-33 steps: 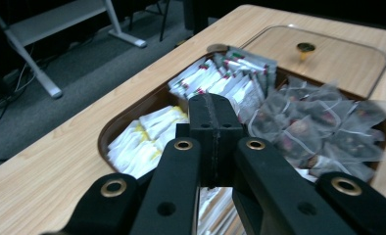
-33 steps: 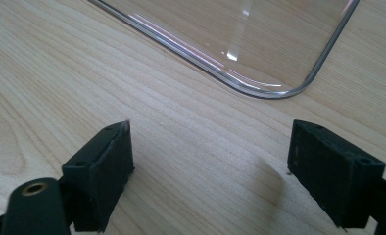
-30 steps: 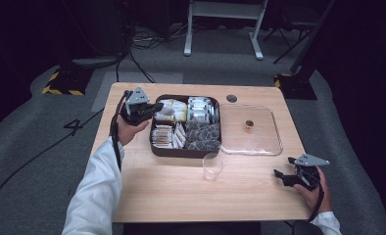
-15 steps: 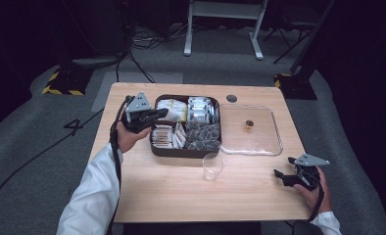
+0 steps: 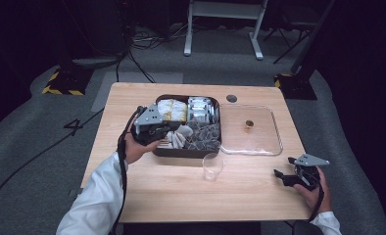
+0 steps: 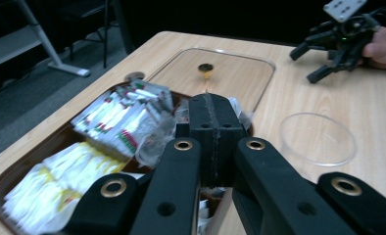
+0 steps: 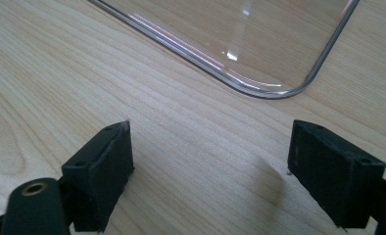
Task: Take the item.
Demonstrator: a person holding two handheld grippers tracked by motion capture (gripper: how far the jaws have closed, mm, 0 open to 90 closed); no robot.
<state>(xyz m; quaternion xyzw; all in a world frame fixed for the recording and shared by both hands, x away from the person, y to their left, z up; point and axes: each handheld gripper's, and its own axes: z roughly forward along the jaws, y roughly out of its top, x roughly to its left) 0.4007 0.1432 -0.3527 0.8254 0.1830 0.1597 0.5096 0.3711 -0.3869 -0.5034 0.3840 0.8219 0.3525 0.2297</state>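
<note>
High view: left hand-held gripper (image 5: 174,131) pressed together over packet tray (image 5: 188,152), right hand-held gripper (image 5: 280,177) spread beside clear lid (image 5: 275,147).

**Worktop layout**

Tray (image 5: 161,151) sits mid-worktop (image 5: 250,191), packets (image 5: 172,109) in its compartments. Lid (image 5: 274,144) lies flat just right of tray. Cup (image 5: 213,166) stands in front of tray's near right corner. Left gripper (image 5: 174,128) over tray's left side; right gripper (image 5: 280,176) near the right front corner, well apart.

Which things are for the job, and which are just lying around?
Probably for the job: left gripper, packets, tray, cup.
Probably just lying about: lid, floor cables, and the idle right gripper.
</note>
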